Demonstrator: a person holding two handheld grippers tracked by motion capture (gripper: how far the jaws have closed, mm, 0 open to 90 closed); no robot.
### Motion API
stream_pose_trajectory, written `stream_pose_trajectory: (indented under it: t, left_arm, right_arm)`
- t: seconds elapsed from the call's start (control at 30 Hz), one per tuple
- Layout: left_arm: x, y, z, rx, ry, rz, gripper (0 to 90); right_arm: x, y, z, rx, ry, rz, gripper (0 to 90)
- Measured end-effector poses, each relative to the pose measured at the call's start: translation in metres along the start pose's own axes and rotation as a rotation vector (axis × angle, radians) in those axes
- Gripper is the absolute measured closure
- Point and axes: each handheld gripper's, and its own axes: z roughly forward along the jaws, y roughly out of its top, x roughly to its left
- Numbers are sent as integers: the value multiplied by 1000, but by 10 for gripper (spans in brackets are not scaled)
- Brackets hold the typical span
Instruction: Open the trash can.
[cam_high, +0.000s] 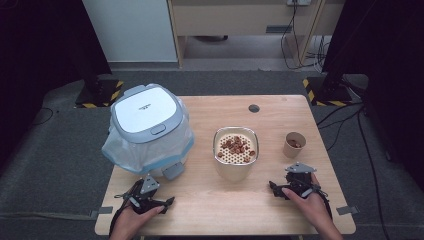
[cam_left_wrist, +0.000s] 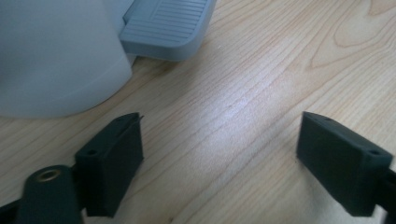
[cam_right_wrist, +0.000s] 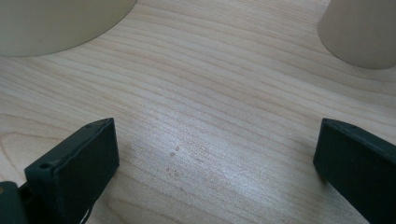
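left tongs (cam_high: 161, 202) resting low on the pale wooden tabletop (cam_high: 225, 200) at the near left corner, held in a hand (cam_high: 131, 220) coming in from the bottom edge, jaws spread wide apart with nothing but bare wood grain between them in the left gripper view (cam_left_wrist: 219, 144). right tongs (cam_high: 274, 187) likewise down near the near right edge of the tabletop, gripped by the other hand (cam_high: 311, 206), jaws standing wide apart and empty over bare wood in the right gripper view (cam_right_wrist: 217, 154). just beyond the left tongs, a white pedal bin with a grey-rimmed lid and a clear plastic liner bulging around its rim (cam_high: 148, 127), its grey foot pedal (cam_high: 173, 170) pointing toward the near edge; same pedal (cam_left_wrist: 166, 25) and the bin's white curved wall (cam_left_wrist: 56, 56) close ahead in the left gripper view. in the middle of the tabletop, a cream round container with a perforated insert (cam_high: 235, 151) carrying a heap of small brown pieces on top, near the right tongs but apart from them; its beige wall at the upper left of the right gripper view (cam_right_wrist: 56, 23). to the right of it, a small brown paper cup (cam_high: 294, 144) with something brown inside, just beyond the right tongs, standing upright; its side at the upper right of the right gripper view (cam_right_wrist: 359, 32). grey carpeted floor (cam_high: 60, 165) around the tabletop.
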Motion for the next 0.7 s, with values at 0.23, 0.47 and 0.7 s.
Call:
stream_pose_trajectory:
  t: [0.23,0.47,0.7]
  left_arm:
    - [-7,11,-18,-84,23,14,299]
    - [-11,27,-24,-137,25,9,505]
    - [-11,43,-18,-162,16,43,747]
  right_arm:
    - [0,-1,0,0,5,-3,7]
    - [-1,-1,-1,-1,12,-14,6]
    - [-1,-1,-1,0,12,-15,6]
